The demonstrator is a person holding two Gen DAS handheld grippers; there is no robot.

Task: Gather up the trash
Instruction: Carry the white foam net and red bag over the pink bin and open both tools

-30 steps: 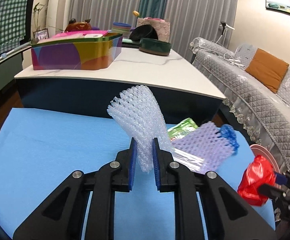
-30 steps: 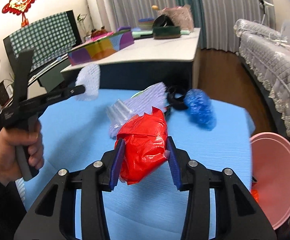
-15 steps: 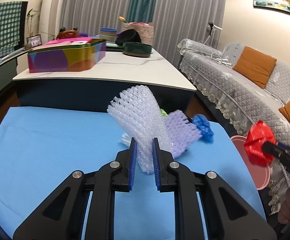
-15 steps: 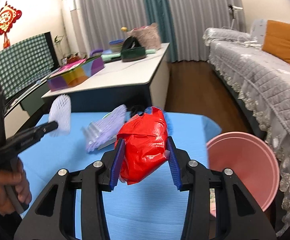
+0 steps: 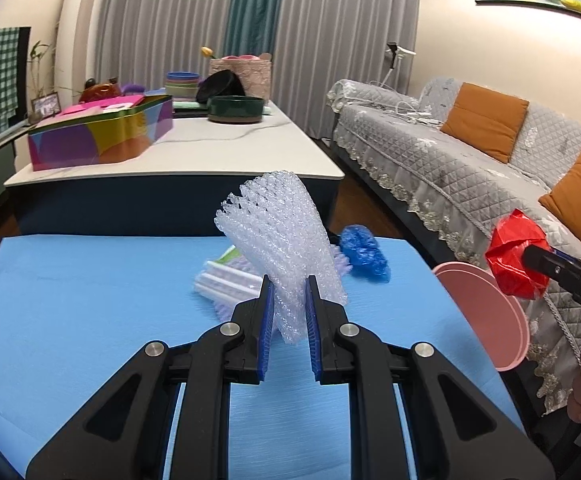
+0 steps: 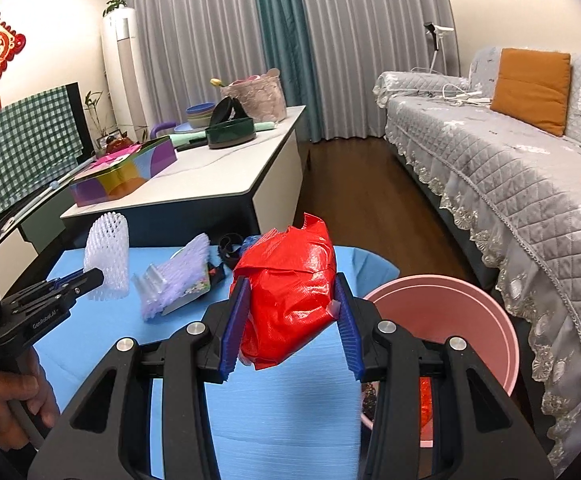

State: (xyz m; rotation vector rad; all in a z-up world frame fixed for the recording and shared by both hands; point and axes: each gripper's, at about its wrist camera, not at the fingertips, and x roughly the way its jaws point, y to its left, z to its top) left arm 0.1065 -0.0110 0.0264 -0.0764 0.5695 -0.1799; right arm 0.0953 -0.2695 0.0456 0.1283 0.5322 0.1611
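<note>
Right wrist view: right gripper [image 6: 290, 312], clamping the red bag [image 6: 288, 300], is swinging over toward the pink bin [image 6: 486, 312]; drop looks imminent. Left gripper [image 5: 288, 312] is following, pinching the clear foam net [image 5: 278, 236].

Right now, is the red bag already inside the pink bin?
No. The red bag is clamped between the right gripper pads, short of the pink bin rim.

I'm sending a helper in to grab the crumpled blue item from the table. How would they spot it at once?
Start at the blue-covered table in front of the grey sofa. Near its far edge, beside the pile of foam netting, lies a crumpled blue plastic wrapper. It is the only deep blue, glossy piece; the netting beside it is pale and meshed.
</note>
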